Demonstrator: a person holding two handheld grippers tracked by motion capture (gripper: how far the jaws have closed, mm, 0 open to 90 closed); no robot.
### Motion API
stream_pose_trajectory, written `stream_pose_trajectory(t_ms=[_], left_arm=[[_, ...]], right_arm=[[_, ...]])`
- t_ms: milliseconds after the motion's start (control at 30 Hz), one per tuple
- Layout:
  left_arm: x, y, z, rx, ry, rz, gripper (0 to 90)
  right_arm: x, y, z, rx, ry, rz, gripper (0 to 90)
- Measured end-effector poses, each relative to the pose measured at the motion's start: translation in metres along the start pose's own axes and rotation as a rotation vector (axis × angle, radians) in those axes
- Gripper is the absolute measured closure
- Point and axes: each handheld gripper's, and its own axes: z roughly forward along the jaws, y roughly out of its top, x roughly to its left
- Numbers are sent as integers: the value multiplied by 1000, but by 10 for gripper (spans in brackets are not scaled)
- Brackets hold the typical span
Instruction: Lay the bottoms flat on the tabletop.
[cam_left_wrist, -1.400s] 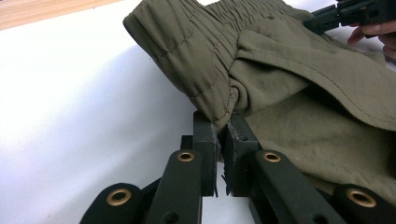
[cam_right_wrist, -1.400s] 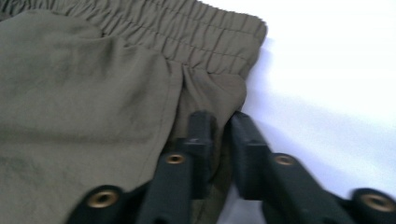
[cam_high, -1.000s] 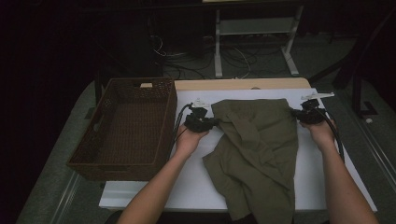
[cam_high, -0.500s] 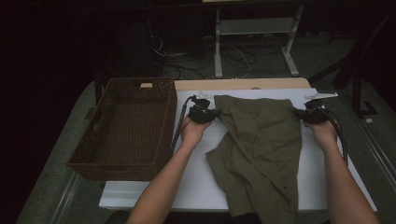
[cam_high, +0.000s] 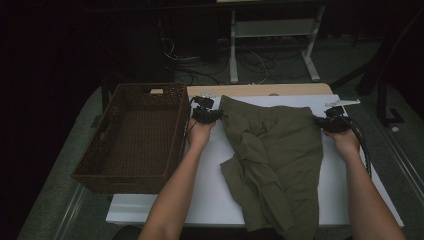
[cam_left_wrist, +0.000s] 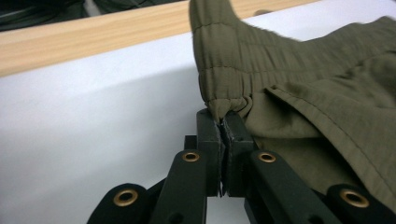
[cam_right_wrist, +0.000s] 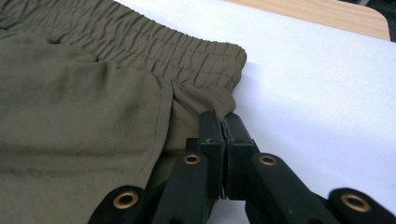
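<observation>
On the white table top (cam_high: 220, 195), as seen in the high view, an olive-green pair of shorts (cam_high: 280, 165) lies spread from the far edge toward the near edge, its lower part creased and folded over itself. The left gripper (cam_high: 216, 116) sits at the far left corner of the garment, just beside a brown woven basket (cam_high: 135, 135) that stands along the left side of the table. The right gripper (cam_high: 320, 123) sits at the far right corner of the garment. Both forearms enter from the bottom edge. A wooden strip (cam_high: 260, 90) borders the far side of the white surface. No brand, label or legible writing can be made out on the garment, the basket or the grippers.

Left gripper view: the two black jaws stand pressed together, clamping the gathered end of the elastic waistband (cam_left_wrist: 224, 70). The fabric rises from the jaws and drapes to the right. The white surface lies beneath, with the wooden strip beyond it. No writing is readable.

Right gripper view: the jaws stand pressed together on the corner of the shorts just below the ruched waistband, at the side seam (cam_right_wrist: 159, 126). The garment extends to the left and lies flat on the white surface. No tag or print is visible.
</observation>
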Motion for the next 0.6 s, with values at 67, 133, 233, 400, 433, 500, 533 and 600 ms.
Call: stream_pose_trajectory(t_ms=[67,133,233,400,433,500,533,600], left_arm=[[2,-1,2,12,43,4,883],[3,-2,4,22,78,11,888],[5,-4,7,41,117,17,889],[8,-11,18,103,127,18,882],[9,-13,20,114,121,15,873],[11,-16,22,109,112,1,834],[12,-17,21,105,97,-9,812],[13,-17,16,79,76,-26,747]], right_arm=[[0,-1,2,3,-2,-5,873],[-1,-2,3,5,0,-5,874],[0,-1,5,-4,5,-4,874],[2,-3,11,14,8,-7,866],[2,-3,11,21,14,-3,856],[2,-4,11,24,12,3,805],[2,-3,9,25,14,10,762],[2,-3,6,24,24,11,677]])
